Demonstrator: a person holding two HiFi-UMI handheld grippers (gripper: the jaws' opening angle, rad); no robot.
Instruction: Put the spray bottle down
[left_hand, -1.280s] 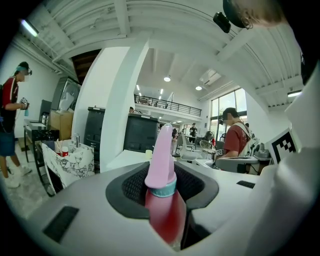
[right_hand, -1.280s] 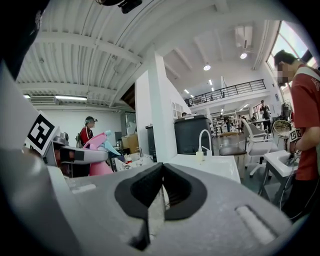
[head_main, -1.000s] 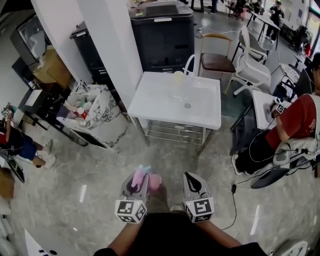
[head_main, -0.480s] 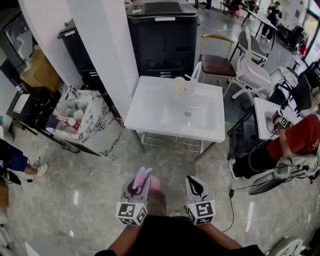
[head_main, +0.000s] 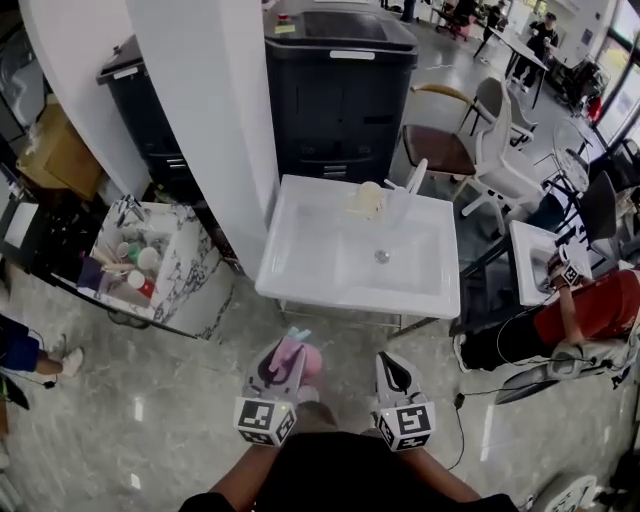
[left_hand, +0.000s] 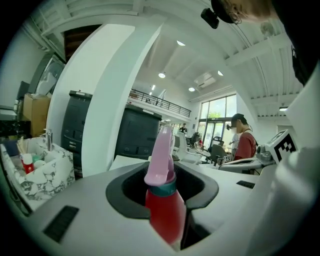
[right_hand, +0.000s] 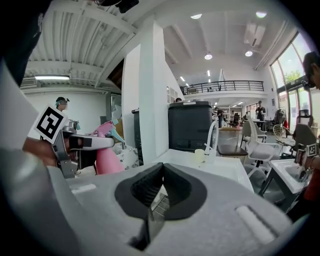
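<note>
1. Left gripper (head_main: 283, 362): pinches the spray bottle (left_hand: 166, 210) at its red body, low in the head view above the grey stone floor (head_main: 150, 400)
2. Spray bottle: upright between the jaws, pink trigger head on top over a teal collar; held in the air, near the front edge of the surface but short of it
3. Right gripper (right_hand: 160, 181): jaws pressed together, nothing between them; carried just right of the left gripper
4. Surface (head_main: 300, 270): white basin top on a metal frame with a wire rack below; a drain (head_main: 381, 256) in the middle, a white tap (head_main: 408, 188) at the far edge, a cream cup (head_main: 369, 200) beside the tap
5. Room: a white pillar (head_main: 200, 100) left of the surface, a black cabinet (head_main: 340, 90) behind it
6. A marble-patterned box (head_main: 195, 270) of small items at the pillar's foot
7. A brown-seated chair (head_main: 438, 148) and a white chair (head_main: 510, 170) at far right
8. A seated person in a red top (head_main: 590, 310) at the right edge
</note>
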